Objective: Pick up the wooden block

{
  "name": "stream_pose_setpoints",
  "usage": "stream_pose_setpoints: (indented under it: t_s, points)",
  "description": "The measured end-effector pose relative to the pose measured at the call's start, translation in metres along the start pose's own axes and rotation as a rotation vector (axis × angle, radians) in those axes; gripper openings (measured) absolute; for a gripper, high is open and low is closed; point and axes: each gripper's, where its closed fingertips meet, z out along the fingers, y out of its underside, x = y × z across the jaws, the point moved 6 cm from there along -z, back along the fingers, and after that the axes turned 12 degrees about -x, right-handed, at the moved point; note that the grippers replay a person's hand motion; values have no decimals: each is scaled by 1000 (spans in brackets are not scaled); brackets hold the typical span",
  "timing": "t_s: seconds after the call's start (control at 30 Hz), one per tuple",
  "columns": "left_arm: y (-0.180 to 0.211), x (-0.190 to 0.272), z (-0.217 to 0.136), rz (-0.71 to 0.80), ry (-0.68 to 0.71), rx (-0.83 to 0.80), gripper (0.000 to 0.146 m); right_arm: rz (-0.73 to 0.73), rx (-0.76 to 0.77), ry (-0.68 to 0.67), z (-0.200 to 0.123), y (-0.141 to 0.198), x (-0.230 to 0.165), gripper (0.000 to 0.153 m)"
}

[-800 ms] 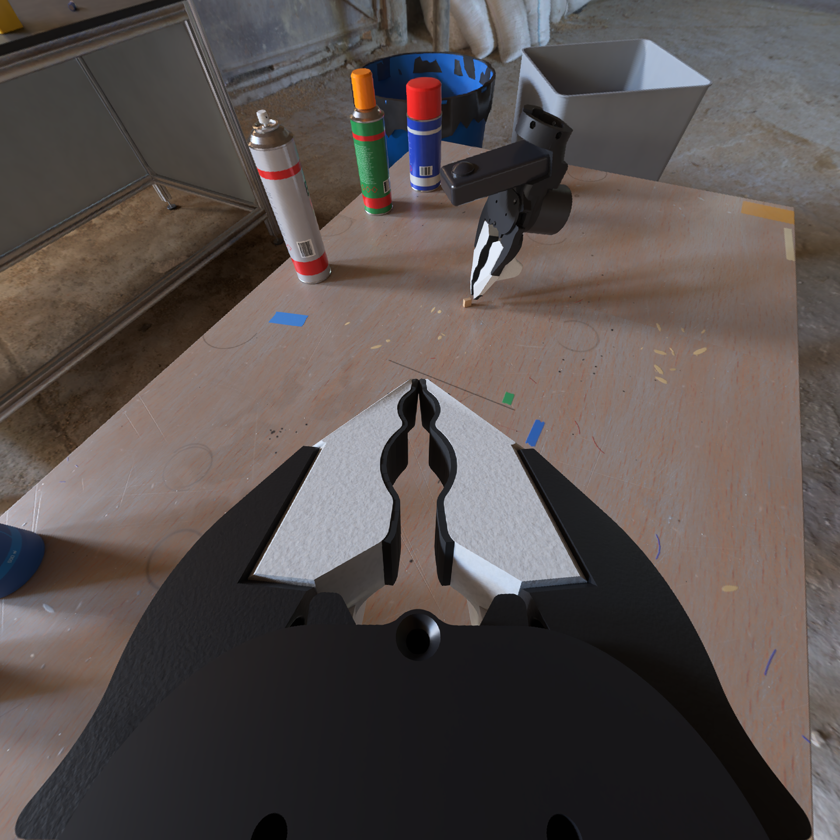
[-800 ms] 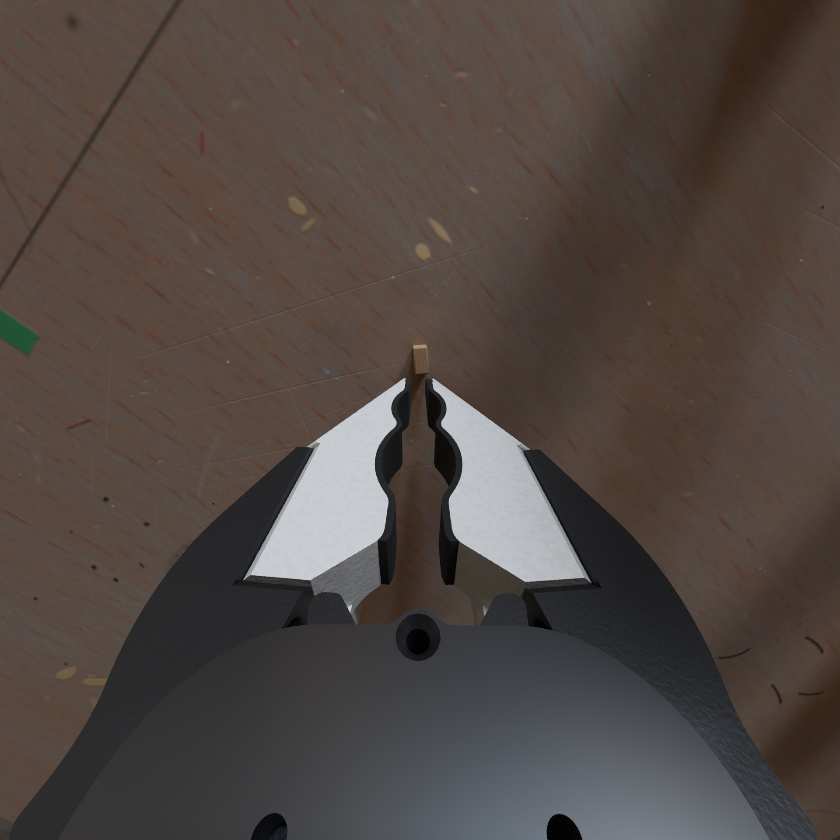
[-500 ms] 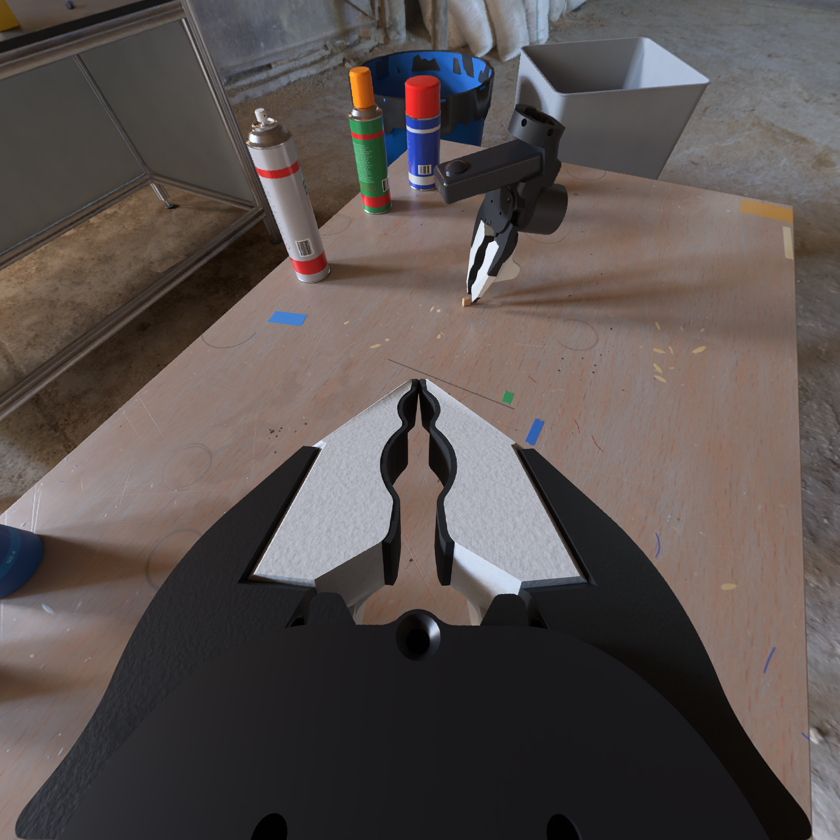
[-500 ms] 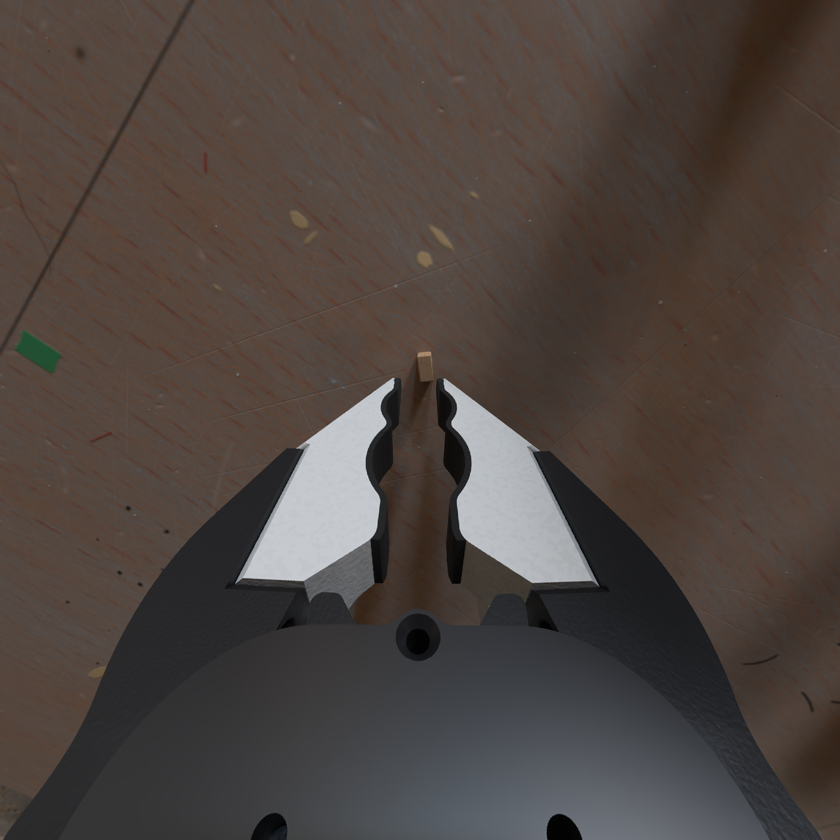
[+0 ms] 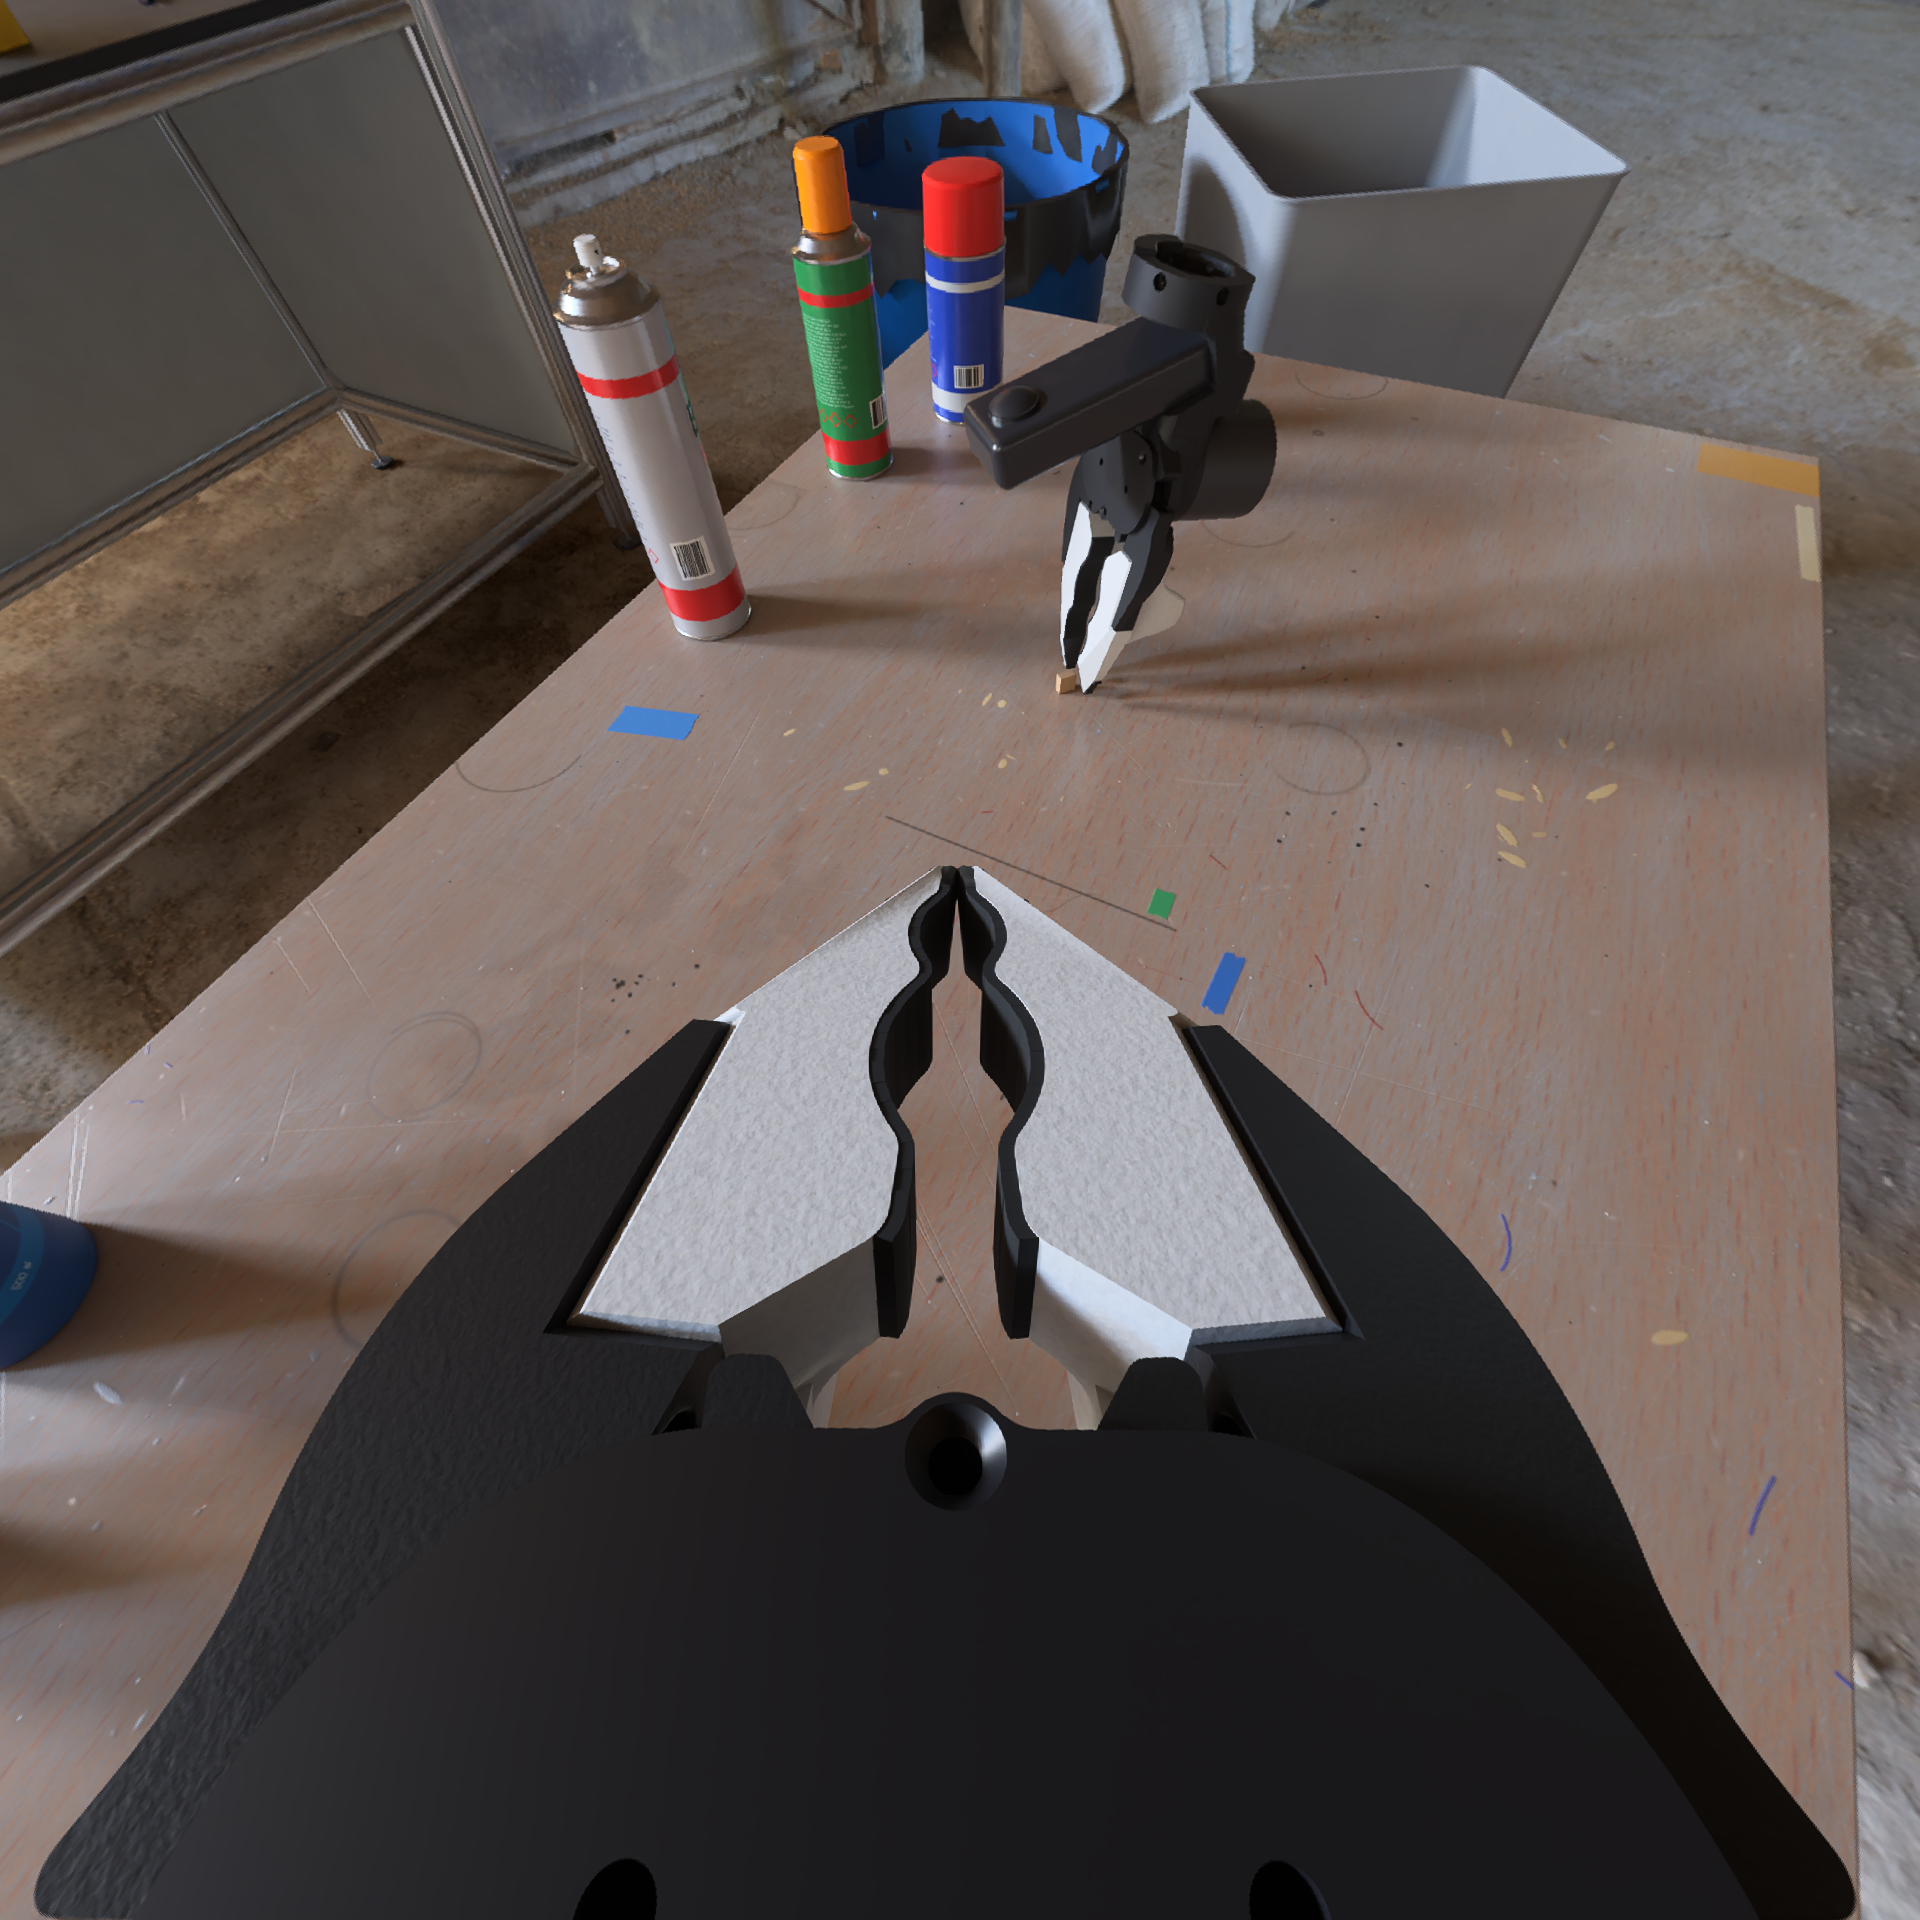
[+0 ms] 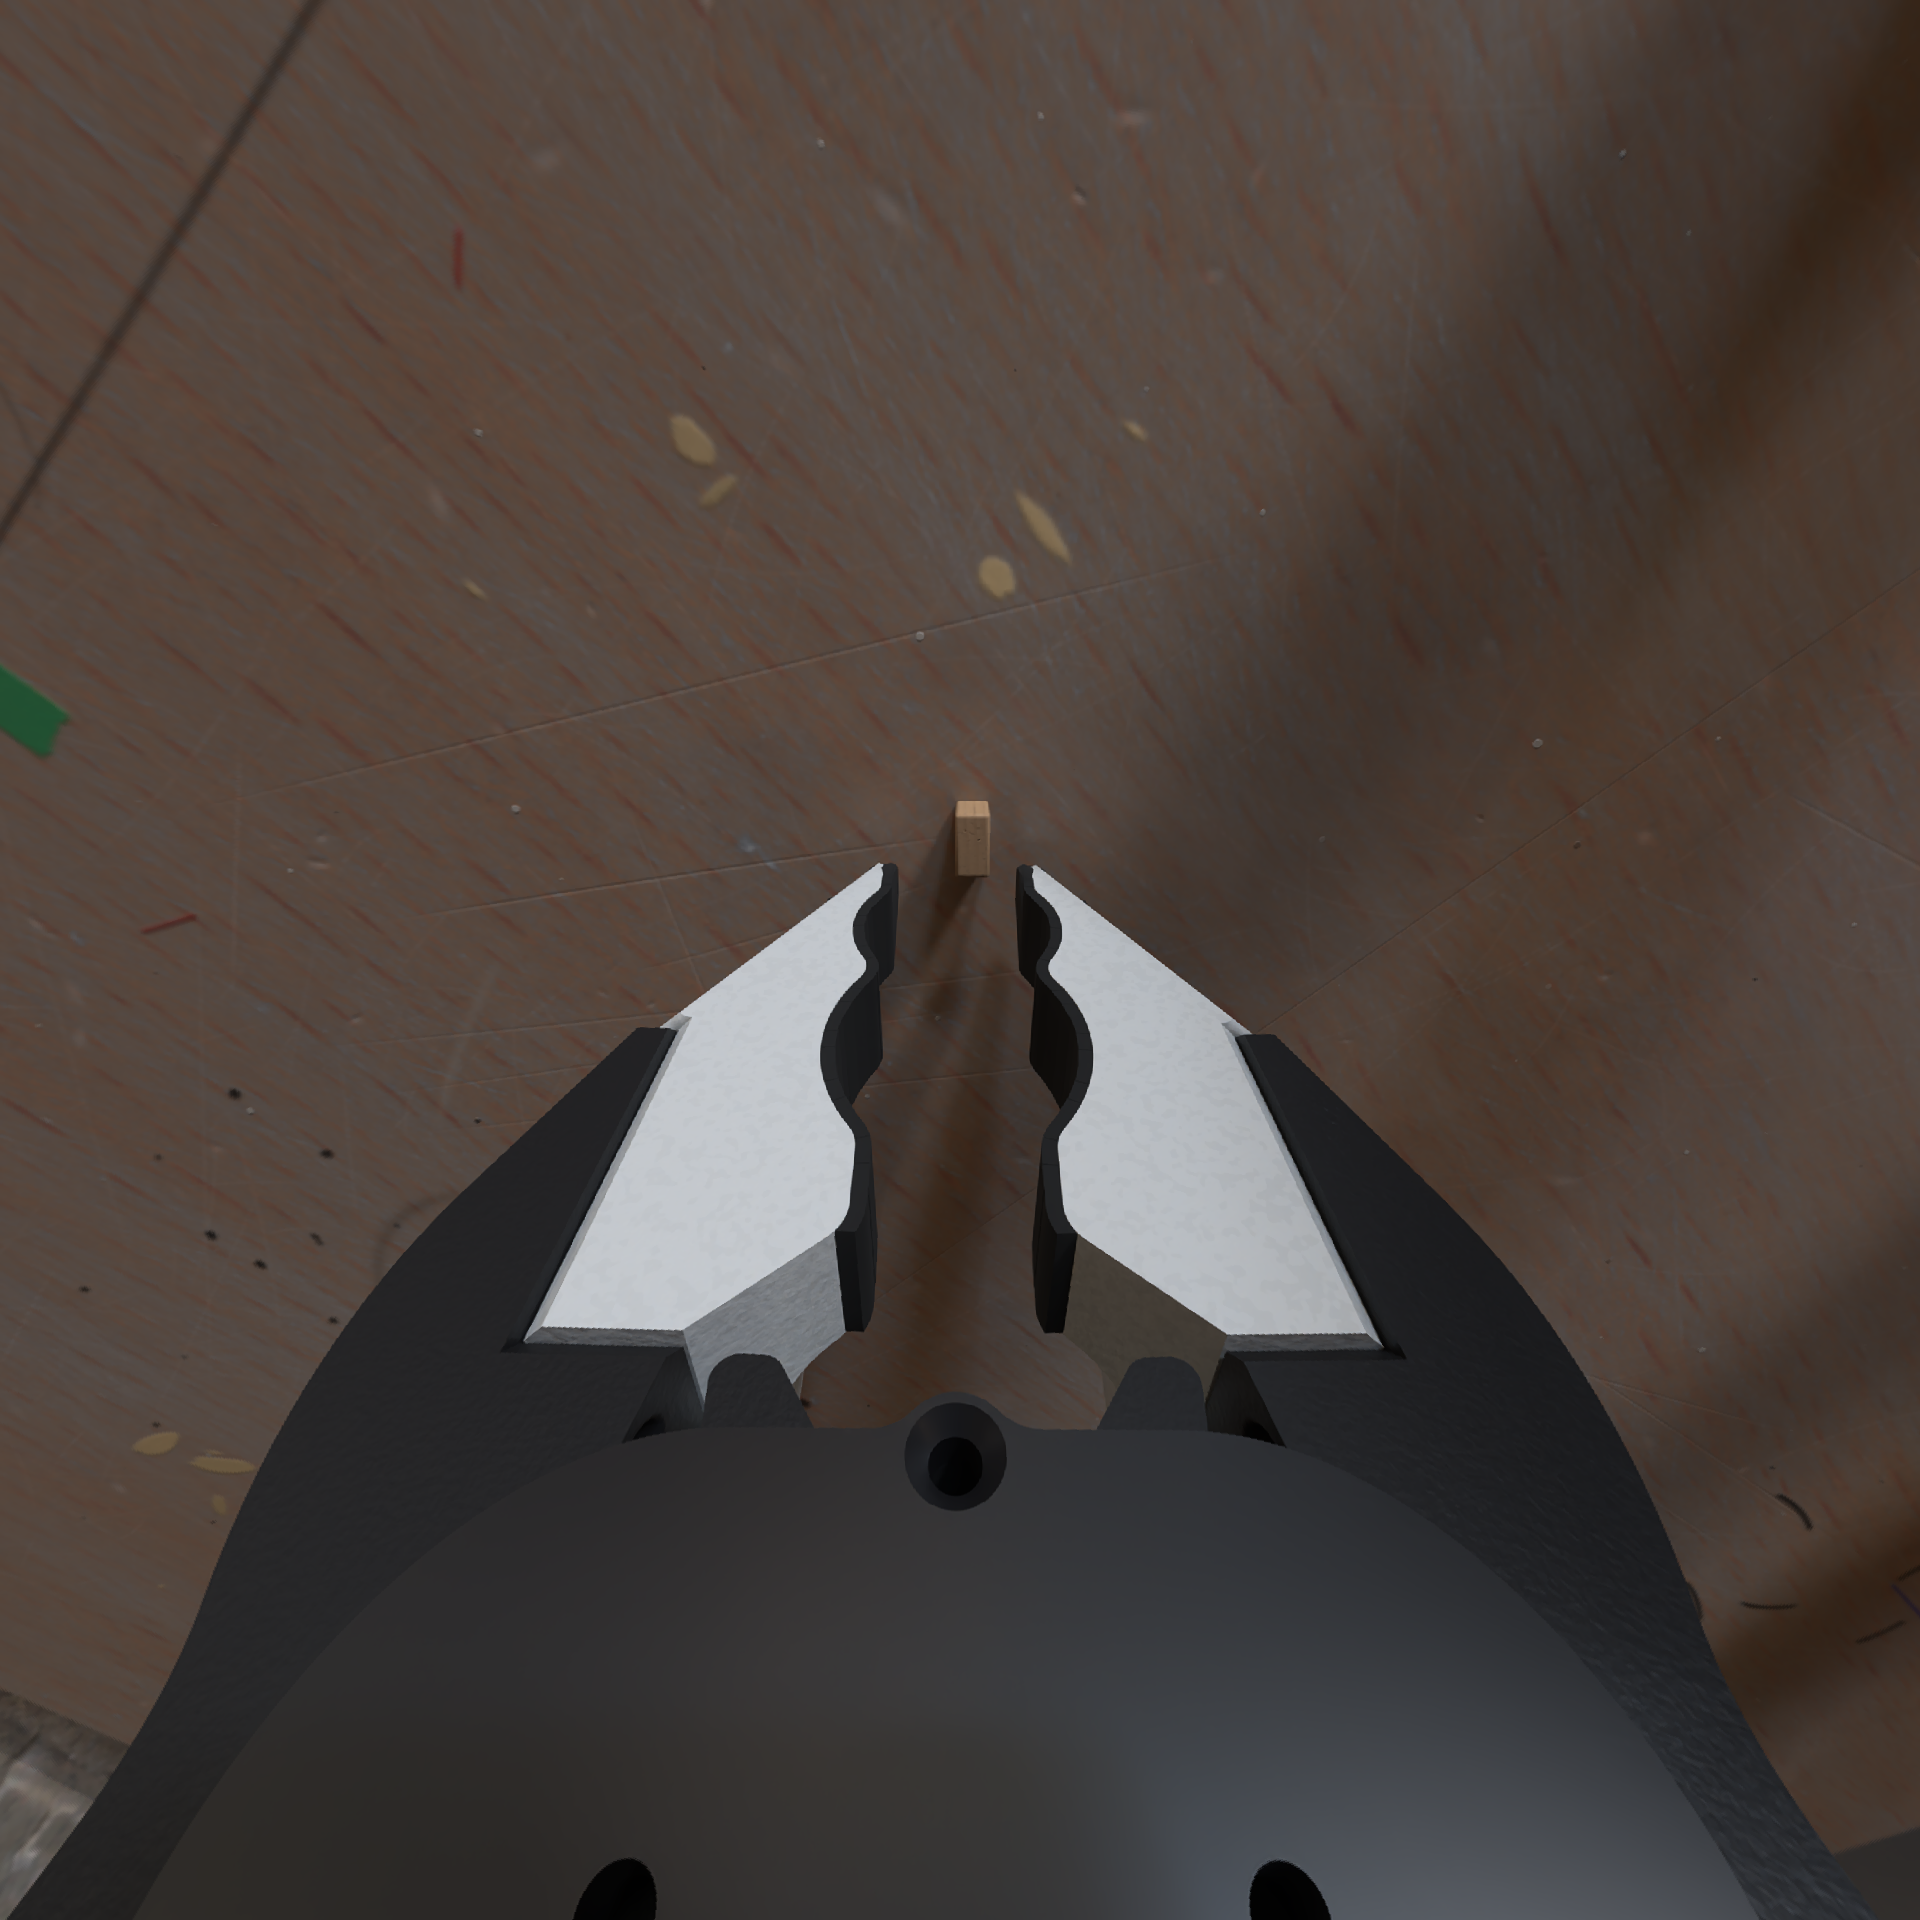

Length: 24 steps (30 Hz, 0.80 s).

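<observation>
Probably light, stiff and easily knocked aside, the tiny wooden block (image 6: 971,838) stands toward the table's (image 5: 1558,1039) far edge, just ahead of the right gripper's (image 6: 954,883) narrowly parted tips, best pinched across its long sides, while the left gripper (image 5: 957,878) sits closed and empty.

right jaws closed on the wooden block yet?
No. The right gripper has its jaws apart, and the wooden block sits on the table just past the tips, untouched.
</observation>
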Motion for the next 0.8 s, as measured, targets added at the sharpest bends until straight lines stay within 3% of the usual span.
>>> stream_pose_setpoints:
  t_s: [0.17, 0.3, 0.43, 0.63, 0.8]
  points:
    - [0, 0, 2, 0, 3, -4, 0, -12, -26, 31, 5, -3, 1, 20]
    - [0, 0, 4, 2, 7, -10, 0, -16, -15, 22, 5, -3, 2, 6]
    - [0, 0, 3, 3, 5, -9, 0, -4, 26, 7, 3, -2, 5, 5]
    - [0, -1, -5, -3, -15, 19, 0, 23, 230, 12, -30, 11, 4, 5]
    - [2, -5, -17, -16, -59, 39, 0, 44, 303, 81, -54, 26, 4, 5]
